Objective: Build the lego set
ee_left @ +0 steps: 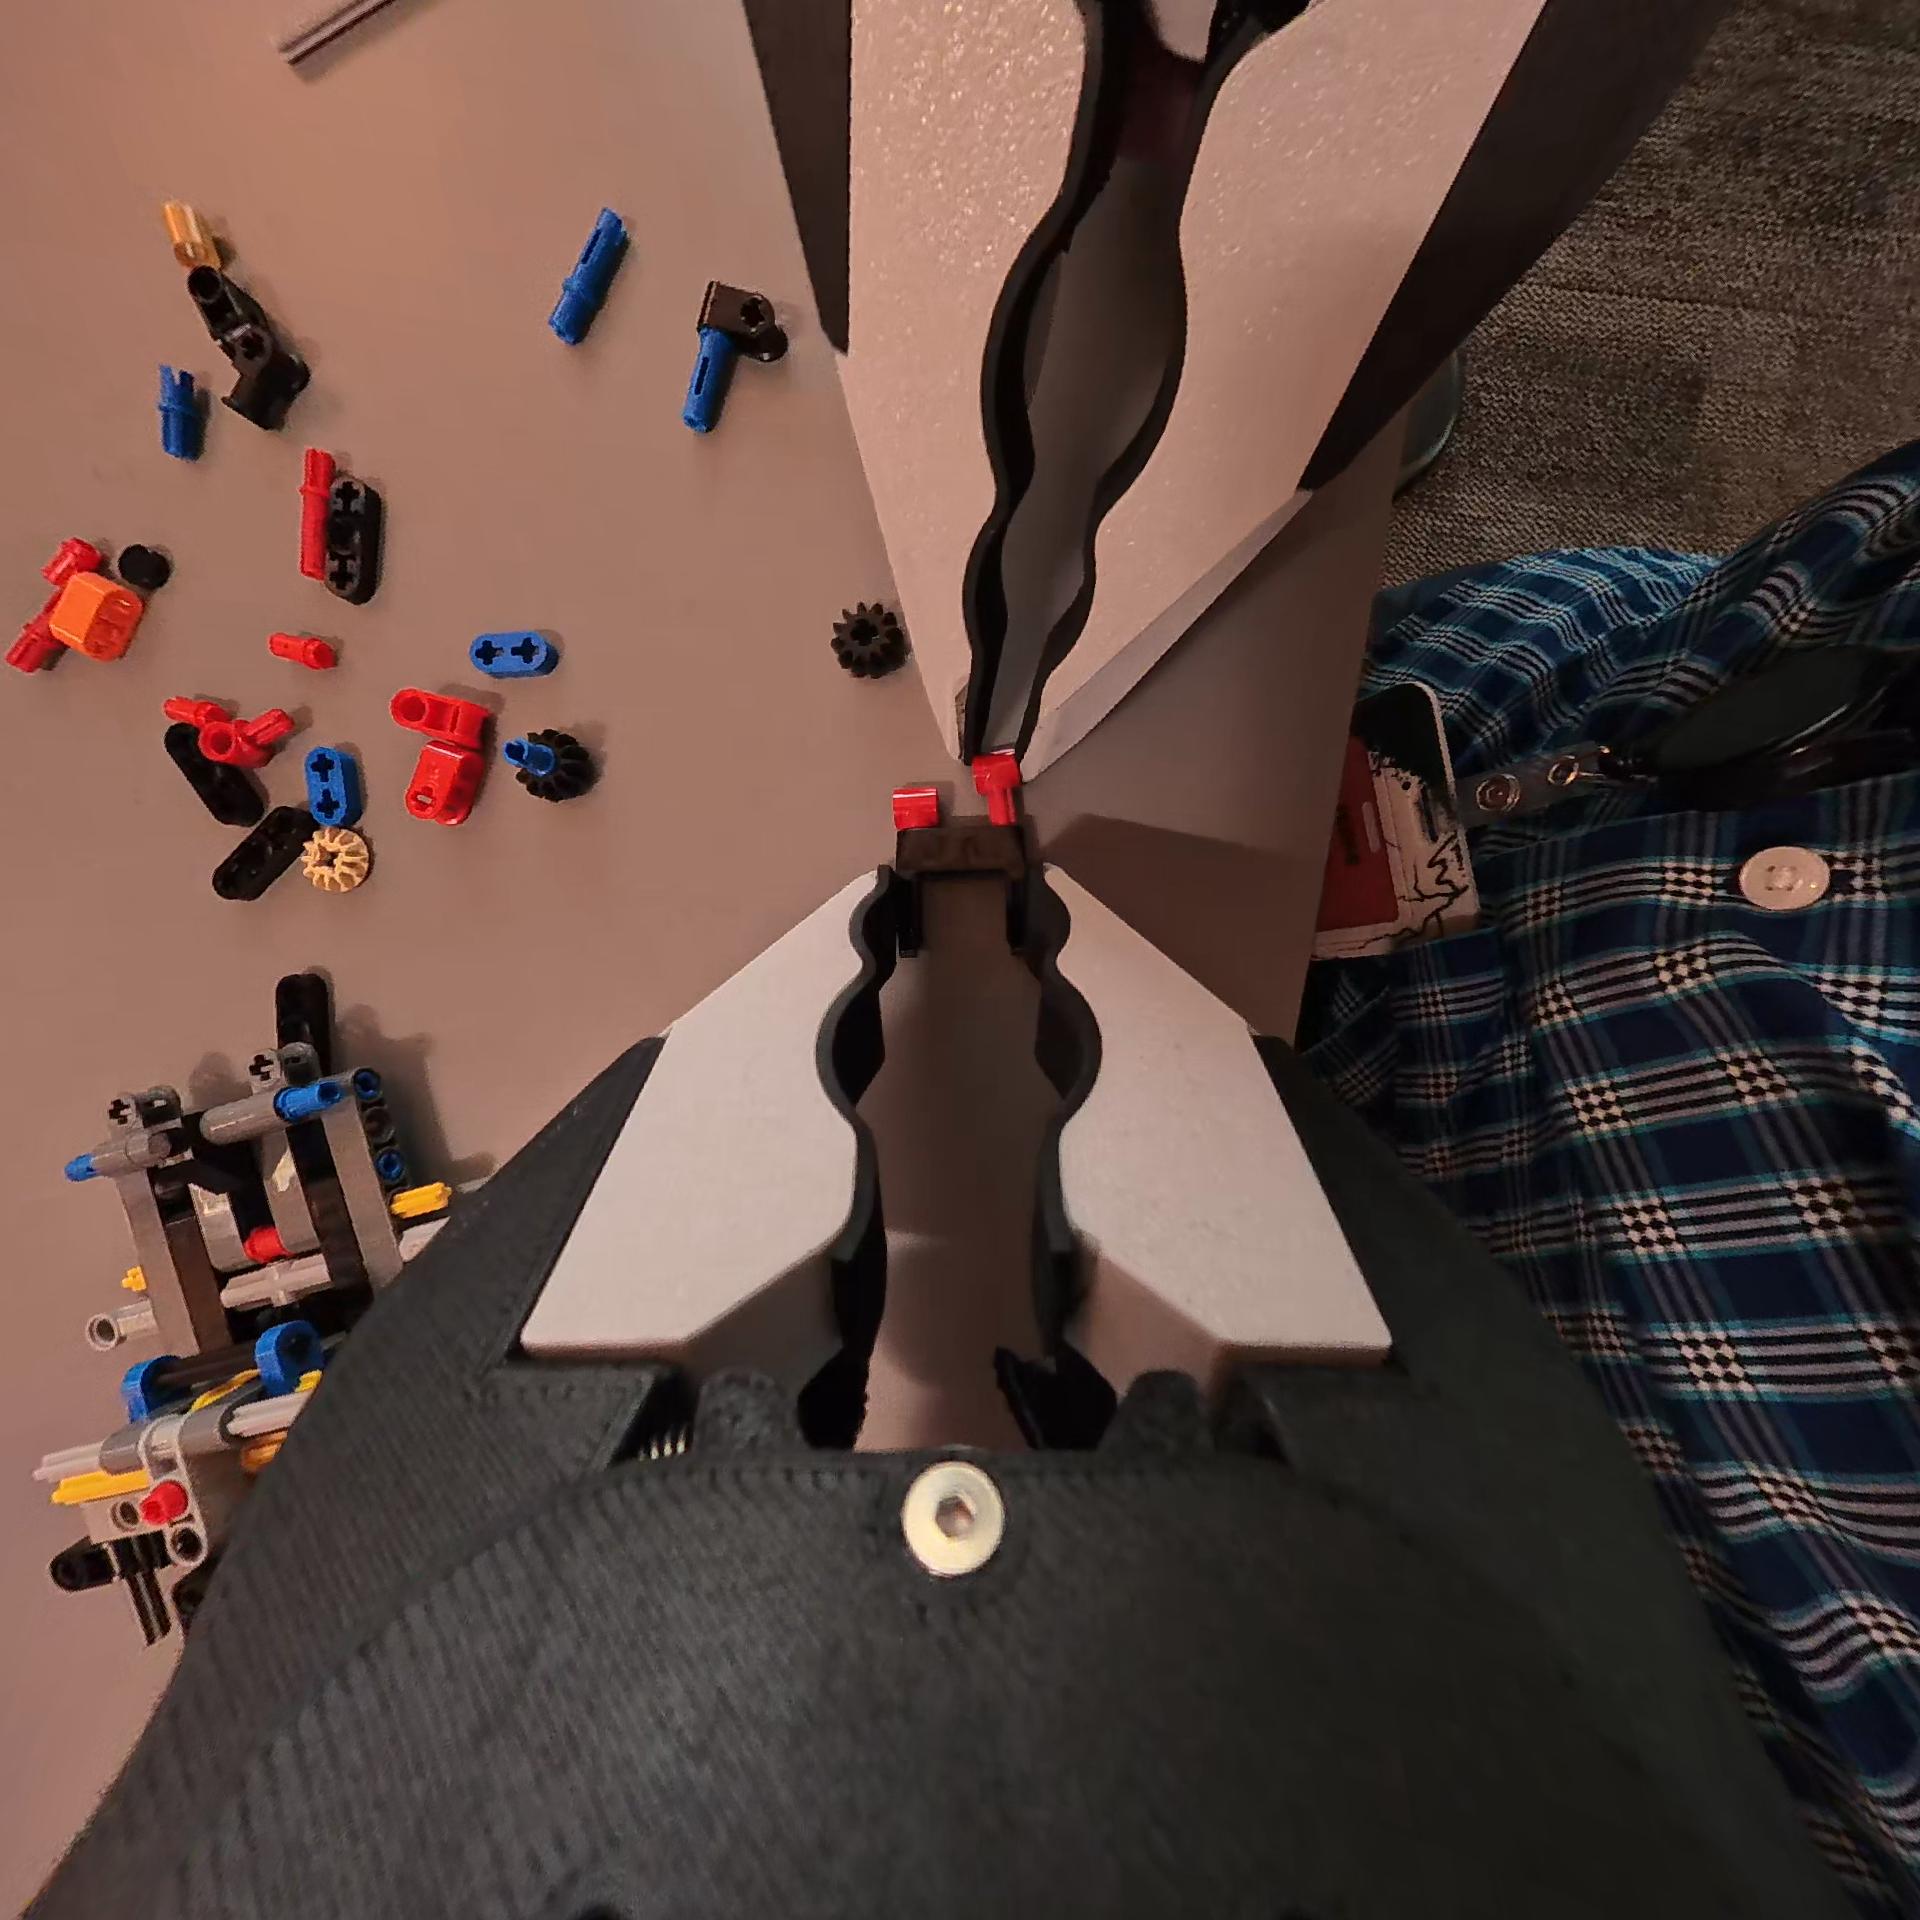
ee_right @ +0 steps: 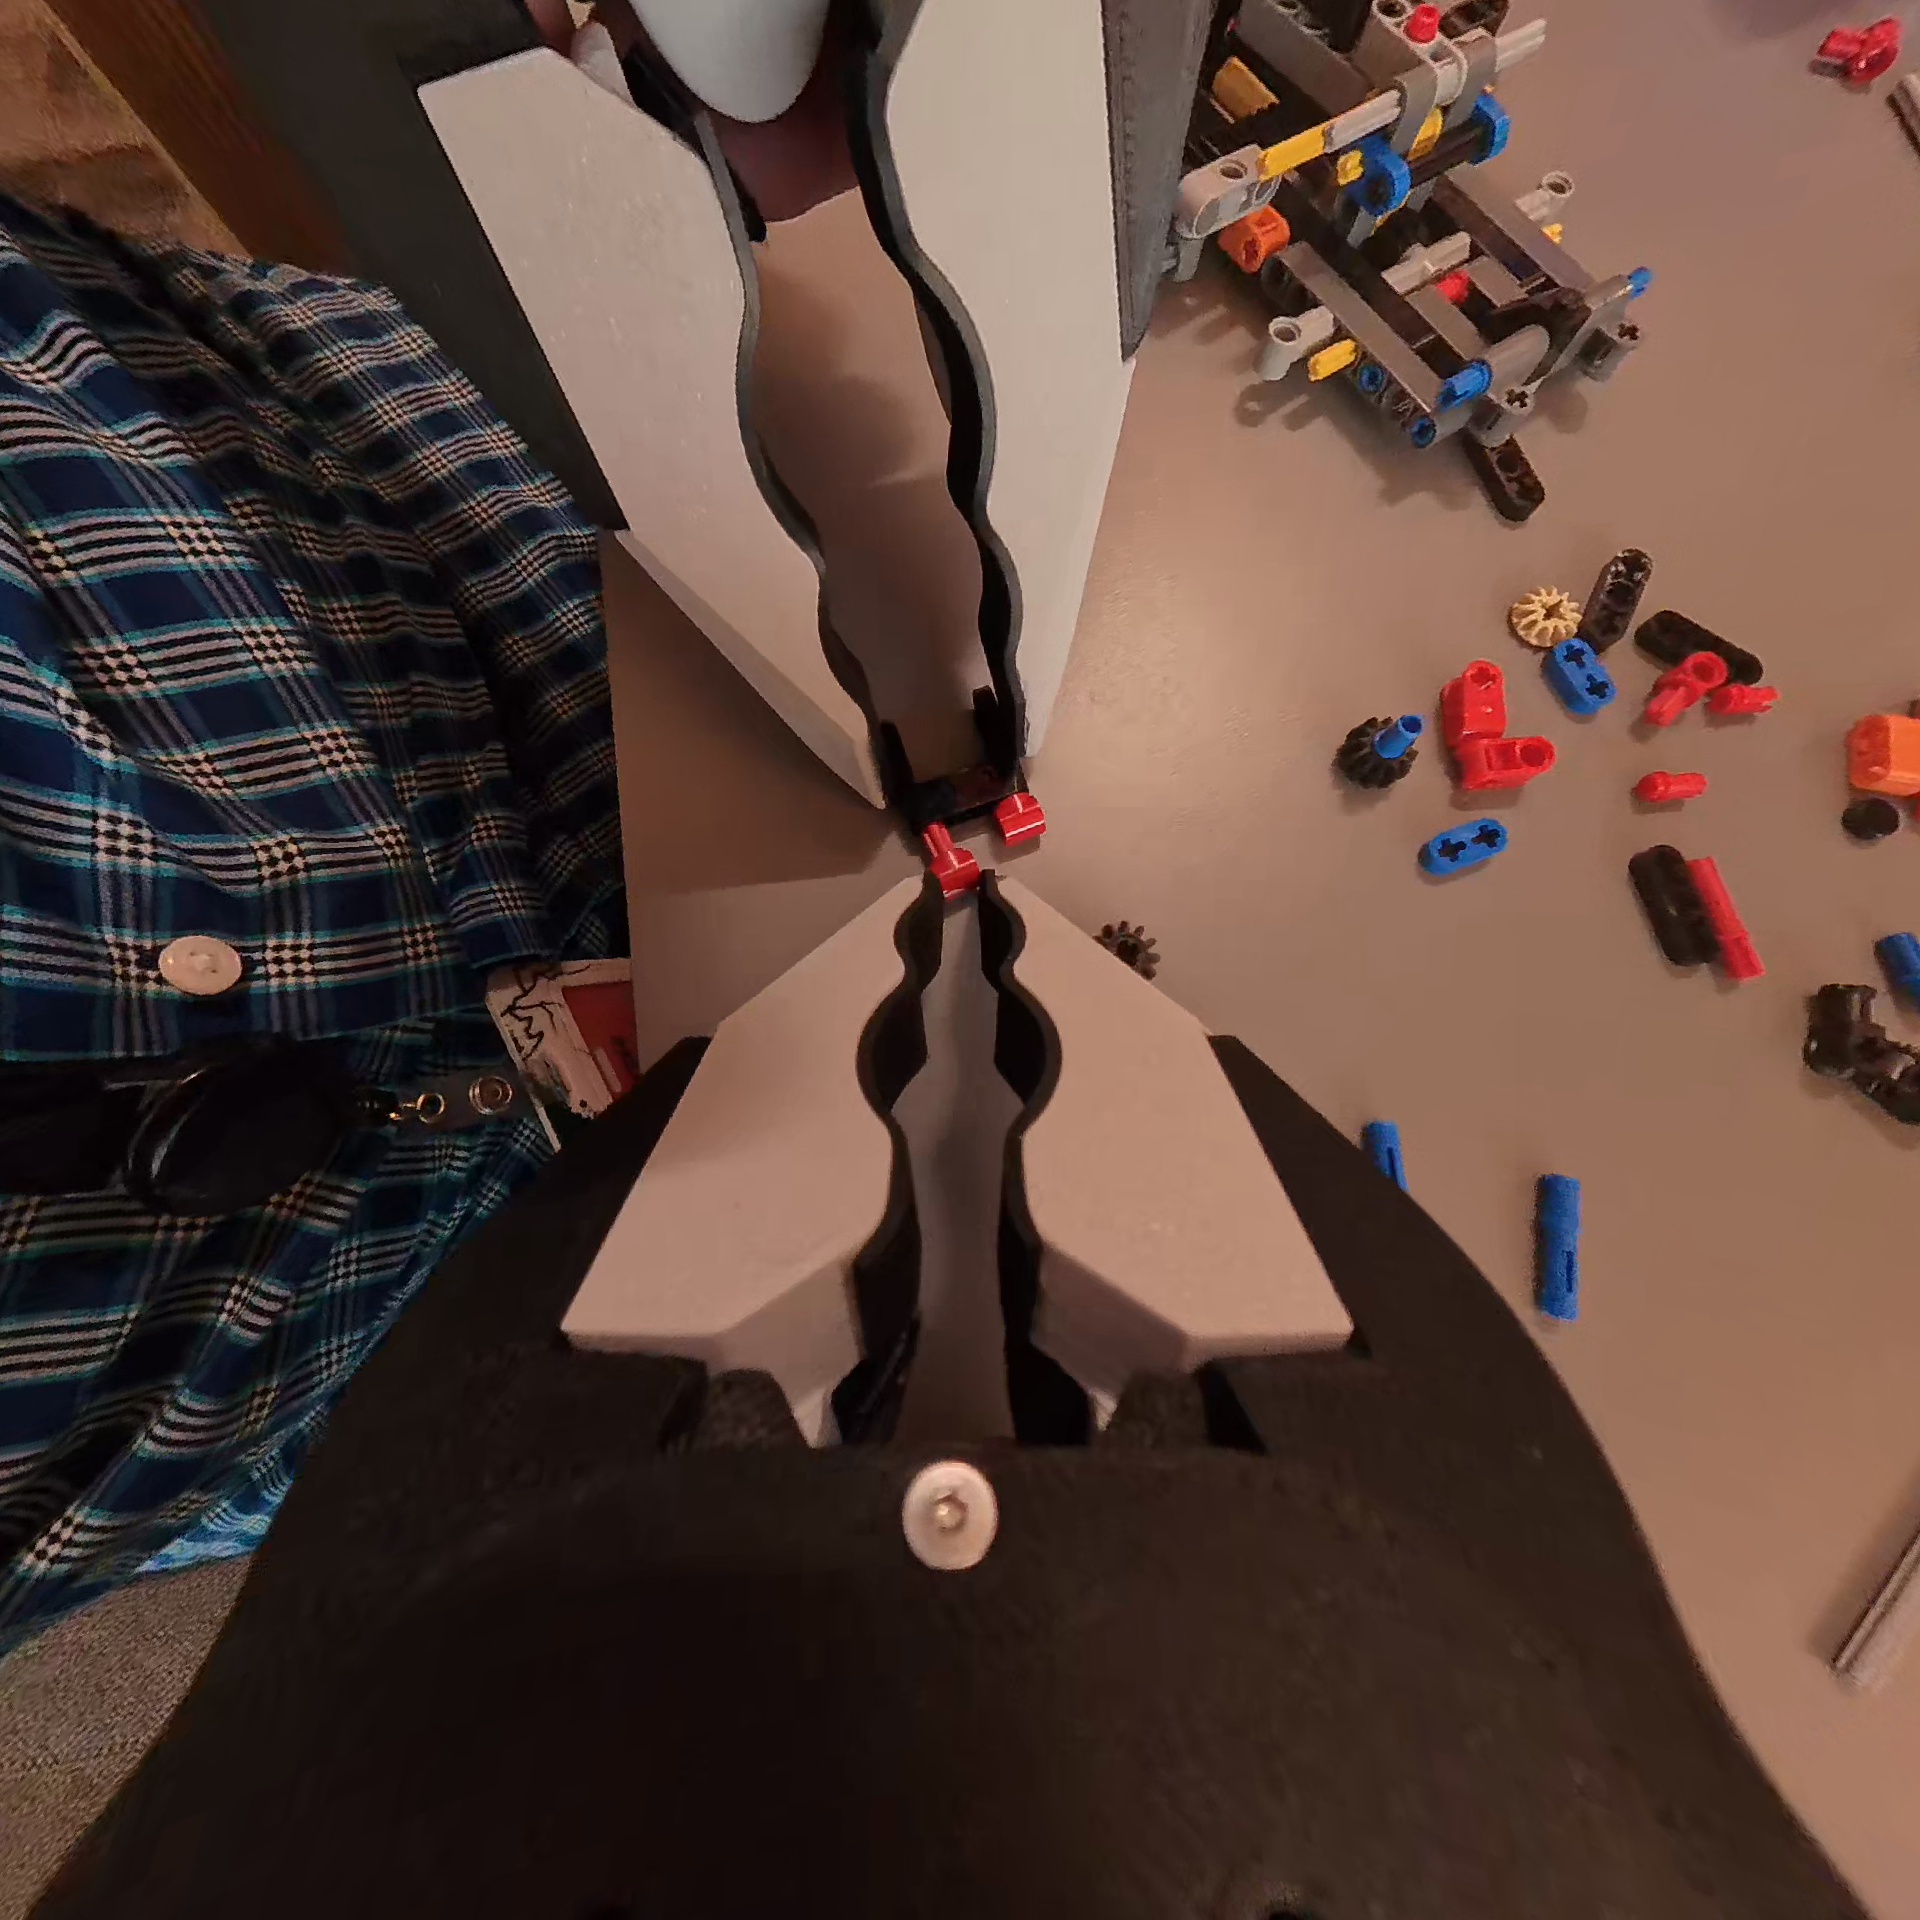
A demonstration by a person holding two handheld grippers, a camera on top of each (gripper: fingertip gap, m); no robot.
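Note:
My left gripper [ee_left: 961,868] is shut on a short black Lego beam [ee_left: 961,850] with a red pin [ee_left: 916,806] standing in its left hole. My right gripper [ee_right: 958,883] is shut on a second red pin [ee_right: 951,862], whose tip meets the beam's other hole. In the left wrist view the right gripper [ee_left: 997,758] comes in from above with that pin [ee_left: 994,784]. In the right wrist view the left gripper [ee_right: 951,769] holds the beam [ee_right: 966,792] just beyond my fingertips. Both hang above the table near its edge.
Loose red, blue and black pieces [ee_left: 312,644] lie scattered on the grey table [ee_left: 623,540]. A partly built grey and black model [ee_left: 239,1226] stands nearby; it also shows in the right wrist view [ee_right: 1434,239]. A person in a blue plaid shirt [ee_left: 1683,1143] sits at the table's edge. My left and right fingertips are right by each other.

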